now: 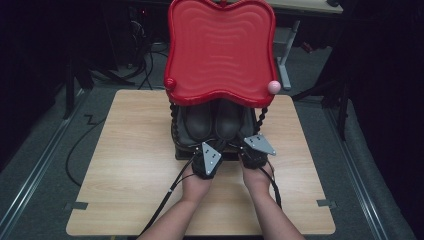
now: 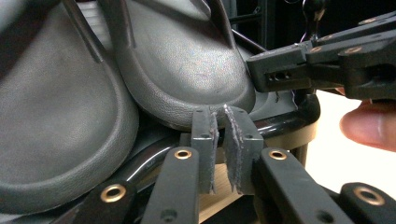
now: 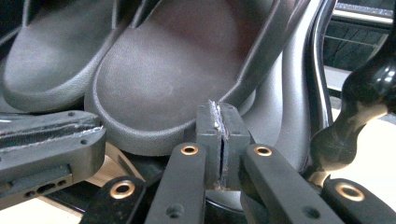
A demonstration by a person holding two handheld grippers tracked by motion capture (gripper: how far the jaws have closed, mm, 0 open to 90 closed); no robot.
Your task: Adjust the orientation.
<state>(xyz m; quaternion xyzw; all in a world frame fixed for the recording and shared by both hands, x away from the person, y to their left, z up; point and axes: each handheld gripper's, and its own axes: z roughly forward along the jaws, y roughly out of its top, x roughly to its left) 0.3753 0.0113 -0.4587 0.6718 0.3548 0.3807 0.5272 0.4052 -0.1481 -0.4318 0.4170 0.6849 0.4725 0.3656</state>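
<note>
Two dark grey thong sandals, left (image 1: pixel 198 122) and right (image 1: pixel 227 120), lie side by side on the black lower shelf (image 1: pixel 181 150) of a small stand, heels toward me. My left gripper (image 1: pixel 212 146) sits at the shelf's front edge, its frayed pads (image 2: pixel 220 116) drawn almost together just below the right sandal's heel (image 2: pixel 187 60), with nothing between them. My right gripper (image 1: pixel 246 144) is beside it on the right, pads (image 3: pixel 218 112) pressed together and empty under the same sandal's heel (image 3: pixel 173 79). The left sandal (image 3: pixel 56 60) lies farther left.
A wavy red tray (image 1: pixel 220 50) forms the stand's top and overhangs the sandals, carried on black beaded posts (image 1: pixel 263 116), with a pink ball (image 1: pixel 273 86) at its right corner. The stand rests on a light wooden table (image 1: pixel 130 165). Dark floor and cables surround it.
</note>
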